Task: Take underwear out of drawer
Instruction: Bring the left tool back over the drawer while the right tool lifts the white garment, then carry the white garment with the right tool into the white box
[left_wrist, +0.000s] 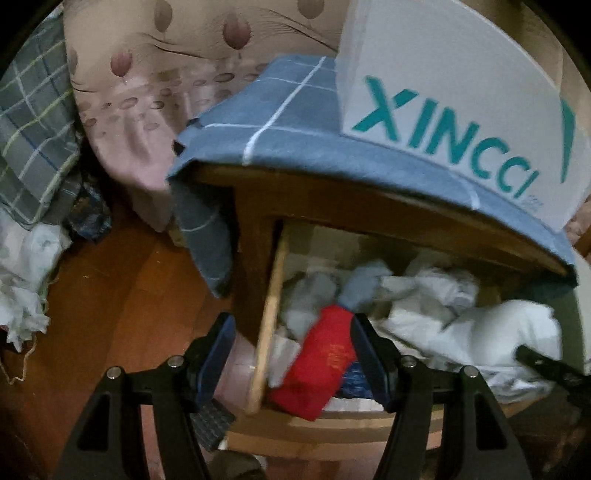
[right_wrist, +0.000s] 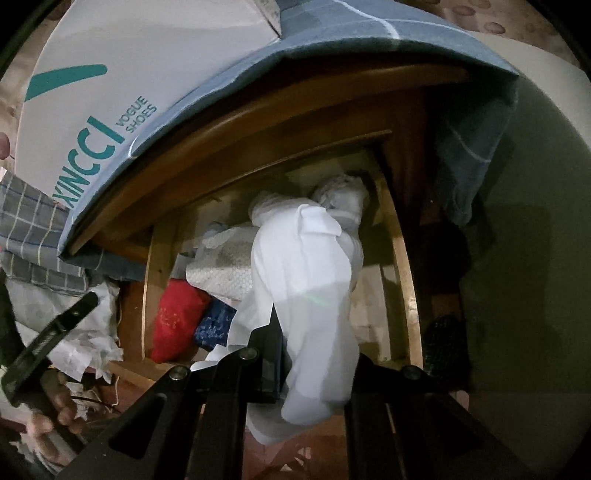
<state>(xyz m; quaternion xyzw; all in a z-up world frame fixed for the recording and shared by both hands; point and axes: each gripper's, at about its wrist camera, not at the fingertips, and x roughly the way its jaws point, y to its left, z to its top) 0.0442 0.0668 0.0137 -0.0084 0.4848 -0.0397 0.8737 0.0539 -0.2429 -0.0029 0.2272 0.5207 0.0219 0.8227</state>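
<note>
The wooden drawer stands pulled open under a nightstand, full of crumpled clothes. My right gripper is shut on a white undergarment and holds it above the drawer; the cloth drapes over the fingers. The same white garment shows at the right of the left wrist view. My left gripper is open and empty above the drawer's left front corner, its fingers on either side of a red garment. The red garment lies at the drawer's front left beside a blue patterned piece.
A white XINCCI shoe box sits on a blue checked cloth over the nightstand top. A floral pillow and plaid bedding lie to the left. Crumpled white cloth lies on the wooden floor.
</note>
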